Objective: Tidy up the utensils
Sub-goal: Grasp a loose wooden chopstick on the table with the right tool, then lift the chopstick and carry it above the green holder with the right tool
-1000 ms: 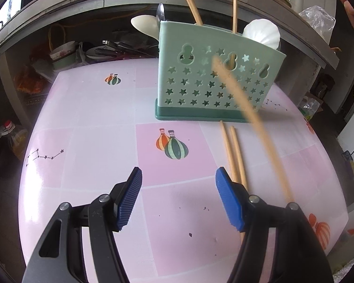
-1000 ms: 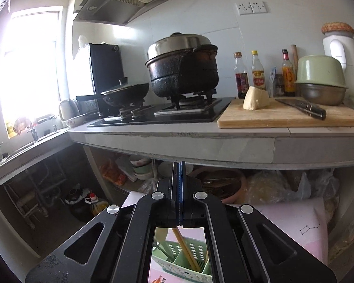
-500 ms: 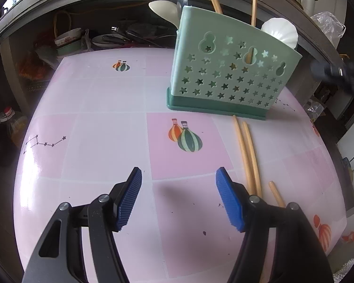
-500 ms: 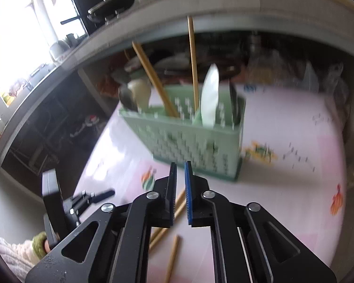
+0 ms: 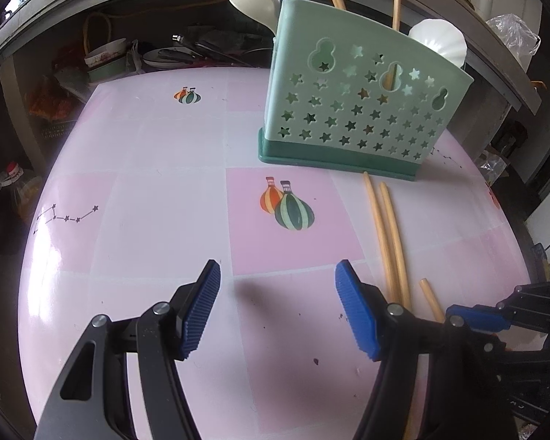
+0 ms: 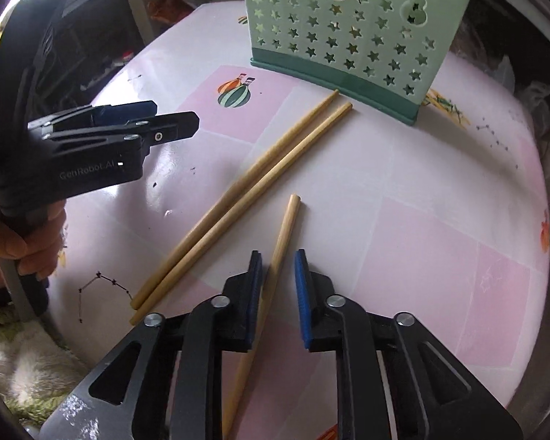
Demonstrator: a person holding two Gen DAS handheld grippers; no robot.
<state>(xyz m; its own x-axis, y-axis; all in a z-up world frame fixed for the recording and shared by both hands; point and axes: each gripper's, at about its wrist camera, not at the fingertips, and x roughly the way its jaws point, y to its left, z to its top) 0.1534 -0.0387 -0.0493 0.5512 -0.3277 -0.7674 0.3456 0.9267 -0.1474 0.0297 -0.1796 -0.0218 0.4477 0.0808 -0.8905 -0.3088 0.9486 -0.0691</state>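
Note:
A green star-punched utensil holder (image 5: 355,110) stands at the back of the pink table (image 5: 146,168) and holds chopsticks, spoons and a white ladle. It also shows in the right wrist view (image 6: 348,33). Two wooden chopsticks (image 6: 245,190) lie side by side in front of it. A third chopstick (image 6: 280,242) lies apart, running between my right gripper's (image 6: 278,286) partly open jaws, low over the table. My left gripper (image 5: 278,308) is wide open and empty, hovering left of the pair (image 5: 385,227).
Under the counter behind the table sit bowls and pans (image 5: 106,58). A plastic bag (image 5: 513,36) lies on the counter at the right. The left gripper's body (image 6: 91,146) and the hand holding it fill the left of the right wrist view.
My right gripper came down from counter height to the table and opened slightly around the lone chopstick. The left gripper stayed open and drifted a little left.

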